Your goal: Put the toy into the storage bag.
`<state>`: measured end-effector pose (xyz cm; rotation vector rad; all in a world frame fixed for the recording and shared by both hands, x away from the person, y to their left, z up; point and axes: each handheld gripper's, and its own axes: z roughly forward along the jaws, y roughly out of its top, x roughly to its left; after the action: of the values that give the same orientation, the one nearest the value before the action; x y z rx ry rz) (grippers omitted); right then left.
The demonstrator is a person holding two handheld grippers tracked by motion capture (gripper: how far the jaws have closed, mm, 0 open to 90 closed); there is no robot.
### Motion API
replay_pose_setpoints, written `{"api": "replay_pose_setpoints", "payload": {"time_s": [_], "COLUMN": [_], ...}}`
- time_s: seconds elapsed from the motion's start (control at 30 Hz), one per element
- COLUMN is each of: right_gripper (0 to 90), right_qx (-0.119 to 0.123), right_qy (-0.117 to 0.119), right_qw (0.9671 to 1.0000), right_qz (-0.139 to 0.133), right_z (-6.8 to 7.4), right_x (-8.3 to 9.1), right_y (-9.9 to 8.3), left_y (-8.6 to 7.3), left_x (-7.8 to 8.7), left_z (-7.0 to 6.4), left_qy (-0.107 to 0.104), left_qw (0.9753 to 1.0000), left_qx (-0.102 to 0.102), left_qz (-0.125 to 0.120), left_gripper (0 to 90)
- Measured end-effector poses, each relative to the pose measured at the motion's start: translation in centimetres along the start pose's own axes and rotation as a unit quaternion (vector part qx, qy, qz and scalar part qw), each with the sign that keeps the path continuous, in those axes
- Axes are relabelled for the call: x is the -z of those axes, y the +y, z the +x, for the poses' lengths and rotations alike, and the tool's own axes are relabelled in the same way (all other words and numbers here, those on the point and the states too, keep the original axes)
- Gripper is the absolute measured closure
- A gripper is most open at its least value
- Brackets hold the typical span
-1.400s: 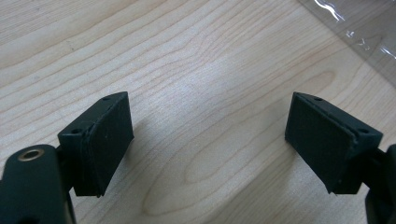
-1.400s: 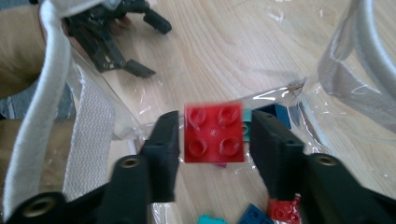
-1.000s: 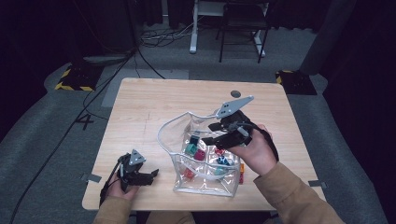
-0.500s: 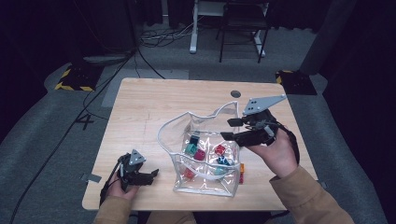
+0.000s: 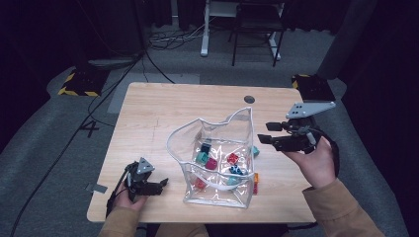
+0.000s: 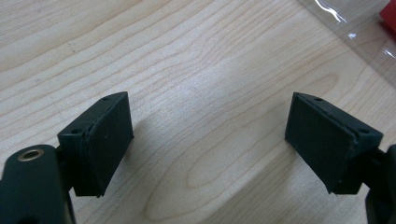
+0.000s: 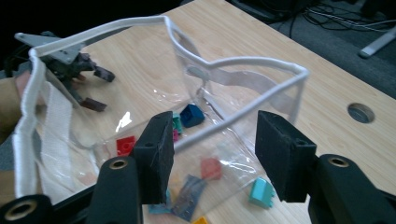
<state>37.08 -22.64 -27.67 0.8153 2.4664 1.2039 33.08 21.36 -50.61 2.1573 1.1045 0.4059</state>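
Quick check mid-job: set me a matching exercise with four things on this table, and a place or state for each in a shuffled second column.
1. left gripper
2. right gripper
3. clear bag
4. teal block

A. on the wood outside the bag's wall
B. standing open, small coloured blocks inside
C. open, low at the table's near edge
D. open, raised beside the bag's rim

Pairs: 1-C, 2-D, 3-B, 4-A
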Motion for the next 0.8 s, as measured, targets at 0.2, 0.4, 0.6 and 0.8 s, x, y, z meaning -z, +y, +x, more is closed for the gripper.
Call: {"api": "replay_pose_setpoints", "payload": {"time_s": [0.2, 0.4, 0.6, 0.8], "right_gripper": [46.1, 44.0, 43.7, 43.6], "right_qx": [-0.026, -0.048, -0.067, -0.087], "right_qy": [-0.018, -0.031, -0.034, -0.033], "right_qw": [0.9995, 0.9983, 0.9968, 0.9943], "right_qz": [-0.001, 0.011, 0.027, 0.053], "right_z": [-2.0, -3.8, -5.2, -6.1], "right_x": [0.2, -1.2, -3.3, -5.8], "right_y": [-1.6, -3.3, -4.7, -6.0], "left_y": [0.0, 0.0, 0.0, 0.0], "left_x": [0.0, 0.0, 0.0, 0.0], "left_z": [0.0, 0.0, 0.0, 0.0], "left_qy": [0.000, 0.000, 0.000, 0.000], "left_qw": [1.0000, 1.0000, 1.0000, 1.0000], "left_qx": [-0.001, -0.001, -0.001, -0.001], "left_qz": [0.000, 0.000, 0.000, 0.000], "left_gripper": [15.4, 15.4, 15.4, 15.5]}}
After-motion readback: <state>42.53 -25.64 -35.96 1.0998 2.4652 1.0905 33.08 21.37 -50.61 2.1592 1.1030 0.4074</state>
